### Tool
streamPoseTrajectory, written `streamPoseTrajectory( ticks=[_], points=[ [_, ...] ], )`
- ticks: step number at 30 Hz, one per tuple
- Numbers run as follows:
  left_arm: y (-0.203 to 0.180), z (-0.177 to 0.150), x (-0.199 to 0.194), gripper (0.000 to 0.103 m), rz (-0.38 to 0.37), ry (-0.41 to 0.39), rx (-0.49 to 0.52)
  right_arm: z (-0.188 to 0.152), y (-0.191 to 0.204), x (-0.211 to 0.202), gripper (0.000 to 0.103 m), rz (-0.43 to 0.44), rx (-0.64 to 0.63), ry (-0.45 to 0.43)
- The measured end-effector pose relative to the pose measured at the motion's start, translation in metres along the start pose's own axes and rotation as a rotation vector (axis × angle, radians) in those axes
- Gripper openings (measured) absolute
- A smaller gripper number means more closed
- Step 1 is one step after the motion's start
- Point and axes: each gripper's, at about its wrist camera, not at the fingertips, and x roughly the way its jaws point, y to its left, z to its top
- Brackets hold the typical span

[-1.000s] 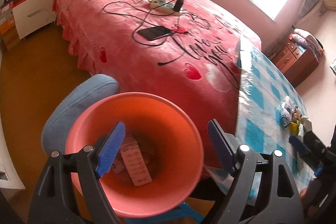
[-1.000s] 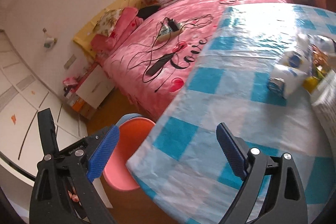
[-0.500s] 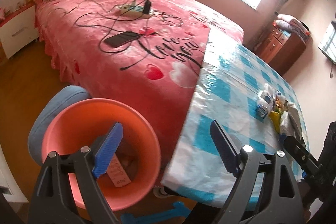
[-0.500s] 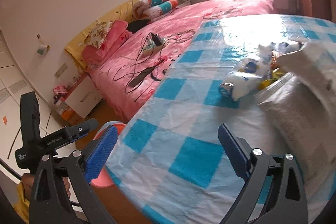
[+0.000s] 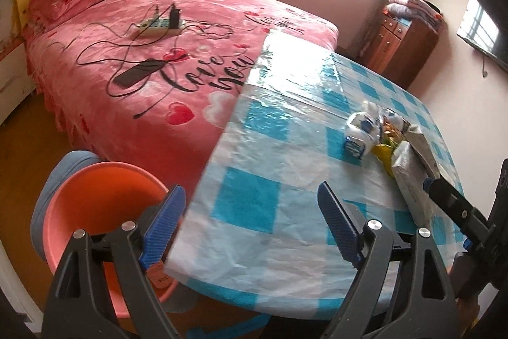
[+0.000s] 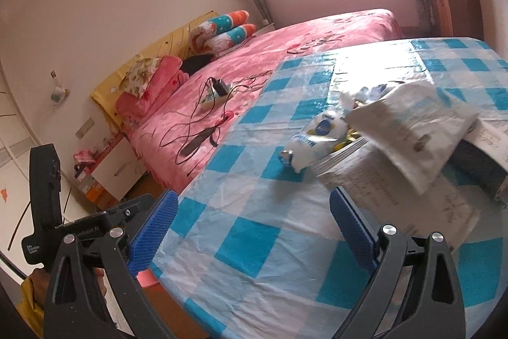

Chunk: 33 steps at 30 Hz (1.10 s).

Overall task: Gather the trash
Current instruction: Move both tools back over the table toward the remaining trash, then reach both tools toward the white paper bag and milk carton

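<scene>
Left gripper [image 5: 254, 224] low in frame, jaws spread wide, nothing between them, above checked table [image 5: 254, 202] edge. Orange bin [image 5: 95, 199] lower left, partly hidden behind left finger. Trash pile [image 5: 365, 132] at right on table, beside papers [image 5: 409, 177]. Pink bed [image 5: 158, 69] upper left. Right gripper [image 6: 254, 227] likewise released, empty, trash [image 6: 317, 138] centre right, papers [image 6: 412, 129] overlapping it.

Blue-and-white checked tablecloth [image 5: 279, 161], pink bedspread [image 5: 177, 53], orange bin [image 5: 95, 199].
</scene>
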Motion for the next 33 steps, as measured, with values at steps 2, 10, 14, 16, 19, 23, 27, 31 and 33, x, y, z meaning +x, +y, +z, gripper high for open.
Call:
streamPoseTrajectory(
  ticks=[2,10,14,16,19,23,27,31,33],
  points=[
    [-0.009,-0.001,0.002,0.086,-0.003,0.005,0.016,0.001,-0.004,-0.004,0.095,-0.008,-0.002,-0.010],
    [-0.044,-0.002,0.009,0.086,-0.019,0.020,0.081,0.001,-0.025,-0.021,0.095,-0.035,0.017,-0.038],
    [-0.062,-0.002,0.009,0.086,-0.022,0.015,0.126,0.003,-0.038,-0.027,0.095,-0.046,0.032,-0.053],
    [-0.073,-0.003,0.008,0.086,-0.022,0.009,0.156,0.004,-0.044,-0.030,0.095,-0.053,0.040,-0.059],
    [-0.087,-0.002,0.007,0.086,-0.028,0.004,0.198,0.007,-0.052,-0.036,0.095,-0.065,0.052,-0.071],
    [-0.108,-0.001,0.006,0.086,-0.041,-0.001,0.256,0.009,-0.066,-0.046,0.095,-0.082,0.081,-0.081],
    [-0.134,0.000,0.006,0.086,-0.056,-0.010,0.335,0.015,-0.086,-0.058,0.095,-0.110,0.118,-0.104],
    [-0.168,0.003,0.004,0.086,-0.070,-0.033,0.441,0.020,-0.108,-0.072,0.095,-0.155,0.147,-0.137],
    [-0.182,0.006,0.004,0.086,-0.076,-0.043,0.478,0.022,-0.119,-0.077,0.095,-0.178,0.159,-0.146]
  ],
)
